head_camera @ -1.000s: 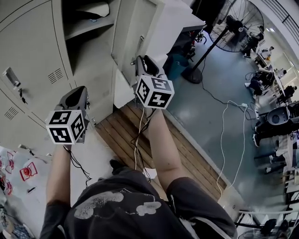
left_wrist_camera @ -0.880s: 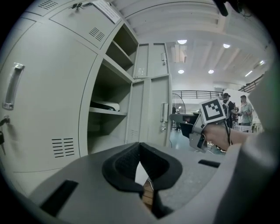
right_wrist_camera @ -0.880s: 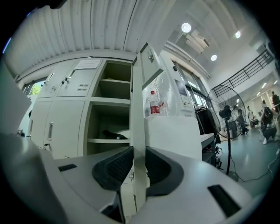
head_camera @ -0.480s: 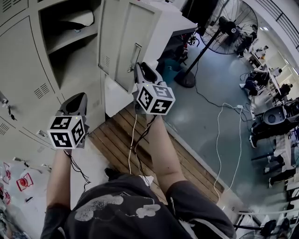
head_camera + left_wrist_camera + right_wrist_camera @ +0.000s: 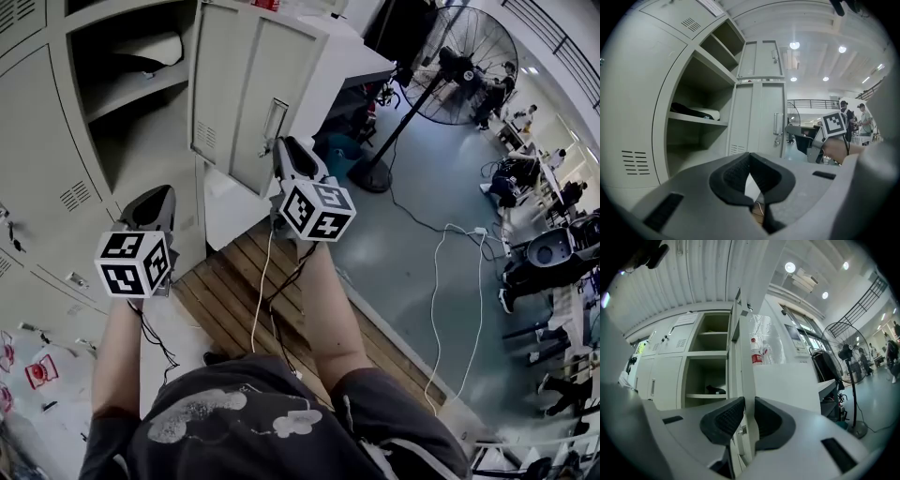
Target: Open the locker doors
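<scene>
R gripper (image 5: 749, 417) is pinching the free vertical edge of the pale grey sheet-steel locker door (image 5: 234, 98), right by its small chromed latch handle (image 5: 273, 120). Its jaws have just been closing, and the door edge fills the gap between the black ribbed pads (image 5: 723, 420). L gripper (image 5: 753, 183) hangs apart from the door, in front of the open shelved compartment (image 5: 141, 112). Its tongs are pressed together at the tips w/ nothing in them.

The door stands swung well out from the cream steel locker bank (image 5: 47, 141), hinged on the compartment side. Vented doors (image 5: 37, 178) further L look shut.

Handling, as a guess:
- Thin sheet metal, so prob. light & stiff enough, w/ some flex and rattle. Not fragile.
- Should swing freely on its hinges w/ little resistance.
- Paint looks smooth, so a pinch on the bare edge could slide.
- Best hold is where R has it: free edge at handle height, far from the hinges, for max leverage.
- Follow the door's arc. A straight pull would twist the edge out of the pads.
- For the shut doors, take the latch handle. A flush panel gives the 2 jaws no purchase.
</scene>
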A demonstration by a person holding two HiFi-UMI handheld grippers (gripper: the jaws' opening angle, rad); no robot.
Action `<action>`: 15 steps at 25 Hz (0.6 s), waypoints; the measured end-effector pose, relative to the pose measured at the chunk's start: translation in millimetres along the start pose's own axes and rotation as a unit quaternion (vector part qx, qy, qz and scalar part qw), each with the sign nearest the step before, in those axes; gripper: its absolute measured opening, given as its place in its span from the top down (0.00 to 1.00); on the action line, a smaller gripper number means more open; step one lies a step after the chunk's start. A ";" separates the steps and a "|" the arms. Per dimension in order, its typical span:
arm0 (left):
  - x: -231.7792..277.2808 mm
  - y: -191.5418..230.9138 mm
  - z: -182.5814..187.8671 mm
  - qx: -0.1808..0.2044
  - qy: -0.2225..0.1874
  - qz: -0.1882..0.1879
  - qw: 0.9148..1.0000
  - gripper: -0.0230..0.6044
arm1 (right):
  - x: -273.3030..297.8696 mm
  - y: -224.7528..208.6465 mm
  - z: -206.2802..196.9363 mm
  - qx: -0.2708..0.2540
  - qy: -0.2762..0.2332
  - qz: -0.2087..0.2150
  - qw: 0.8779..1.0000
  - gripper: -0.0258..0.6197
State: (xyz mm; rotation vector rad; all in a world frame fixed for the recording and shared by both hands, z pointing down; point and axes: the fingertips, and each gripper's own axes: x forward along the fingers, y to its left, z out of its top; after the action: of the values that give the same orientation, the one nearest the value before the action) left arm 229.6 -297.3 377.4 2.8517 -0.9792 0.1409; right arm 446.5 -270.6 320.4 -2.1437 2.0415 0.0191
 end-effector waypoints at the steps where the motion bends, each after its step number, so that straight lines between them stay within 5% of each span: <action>1: 1.6 1.1 -0.2 -0.001 -0.001 0.002 1.000 0.95 | 0.7 -0.8 -0.1 0.000 0.000 0.002 1.000 0.83; 10: 0.5 7.4 1.8 -0.005 -0.006 0.012 1.000 0.95 | 0.3 0.1 0.2 0.000 -0.003 0.009 1.000 0.82; 15: -13.9 16.9 -0.8 -0.009 -0.003 0.021 1.000 0.95 | -7.6 6.4 7.8 -0.053 -0.022 -0.015 0.998 0.82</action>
State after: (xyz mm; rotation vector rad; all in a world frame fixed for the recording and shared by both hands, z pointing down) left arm 208.2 -302.1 377.9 2.8182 -1.0367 0.1258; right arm 440.6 -262.3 313.0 -2.2139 2.0268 0.1730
